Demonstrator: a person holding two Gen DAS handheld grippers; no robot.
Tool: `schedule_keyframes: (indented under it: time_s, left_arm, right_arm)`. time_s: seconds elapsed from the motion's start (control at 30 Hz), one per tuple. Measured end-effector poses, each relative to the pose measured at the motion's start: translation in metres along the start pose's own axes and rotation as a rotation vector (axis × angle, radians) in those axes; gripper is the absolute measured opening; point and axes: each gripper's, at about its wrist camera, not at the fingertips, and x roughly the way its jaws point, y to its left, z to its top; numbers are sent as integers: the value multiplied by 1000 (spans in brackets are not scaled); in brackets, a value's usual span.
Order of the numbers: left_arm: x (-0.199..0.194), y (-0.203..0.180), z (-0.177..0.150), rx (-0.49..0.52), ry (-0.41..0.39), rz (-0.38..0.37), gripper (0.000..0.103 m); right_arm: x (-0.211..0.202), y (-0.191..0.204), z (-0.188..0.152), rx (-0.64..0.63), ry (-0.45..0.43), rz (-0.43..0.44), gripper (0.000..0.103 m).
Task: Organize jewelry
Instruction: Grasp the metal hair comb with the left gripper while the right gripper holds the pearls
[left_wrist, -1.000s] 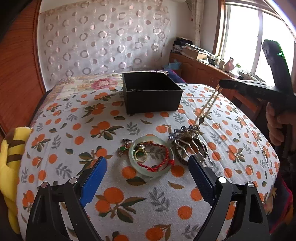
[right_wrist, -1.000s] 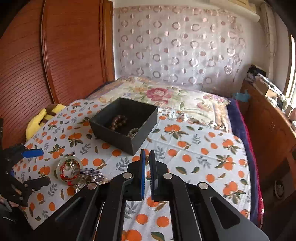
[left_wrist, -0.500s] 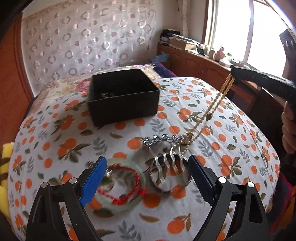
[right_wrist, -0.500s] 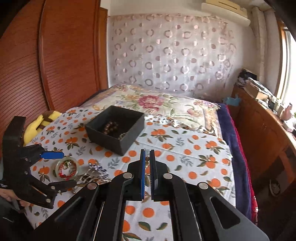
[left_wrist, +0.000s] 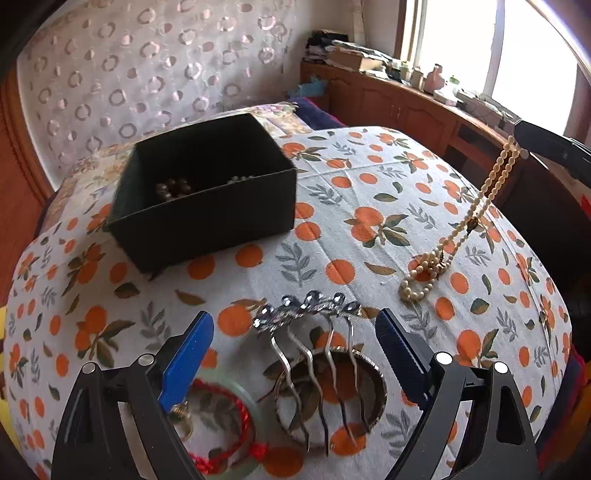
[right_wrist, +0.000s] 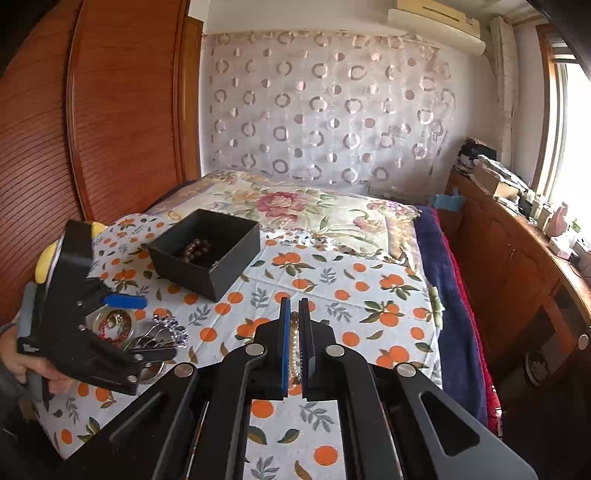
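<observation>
The pearl necklace (left_wrist: 476, 218) hangs as a doubled strand from the right gripper (right_wrist: 294, 347), whose jaws are clamped together on its upper end; the lower end lies coiled on the orange-print bedspread (left_wrist: 332, 229) toward its right edge, so part of the necklace is on the cloth and part is lifted. In the right wrist view the beads show in the narrow slit between the blue pads. Near the front edge of the bedspread lies a silver hair comb (left_wrist: 317, 343) with a jewelled top, its wavy teeth resting across a metal bangle (left_wrist: 373, 391). Just to the left of these sits a pale green jade bangle (left_wrist: 240, 458) with a red braided cord bracelet (left_wrist: 240, 410) and a small gold ring (left_wrist: 183, 415) inside it. The left gripper (left_wrist: 295, 350) hangs over this cluster with its jaws wide apart and nothing between the pads (the comb lies below the gap). Farther back, toward the left side of the bedspread, stands a black open box (left_wrist: 207, 192) holding a dark bead bracelet (left_wrist: 173, 186). A hand (right_wrist: 33, 369) grips the left gripper's handle at the bed's left edge.
</observation>
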Motion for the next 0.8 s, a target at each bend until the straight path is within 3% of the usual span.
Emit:
schedule_keyframes:
  time_s: [0.1,0.33,0.5,0.8]
  left_arm:
    - [5,-4,5,20,13,14,86]
    - [15,-8,7,52,54,21,60]
    - [4,-5,5,47,25,22,60]
    - [-46,13,15,-5,-116,44,59]
  right_arm:
    - [2,4,0,-4,3,14,5]
    - [-1,12,3,-20,-1,32,5]
    - [-2,16,5,-22,-5,40,5]
    - [-14,27,27,-28,-61,60,5]
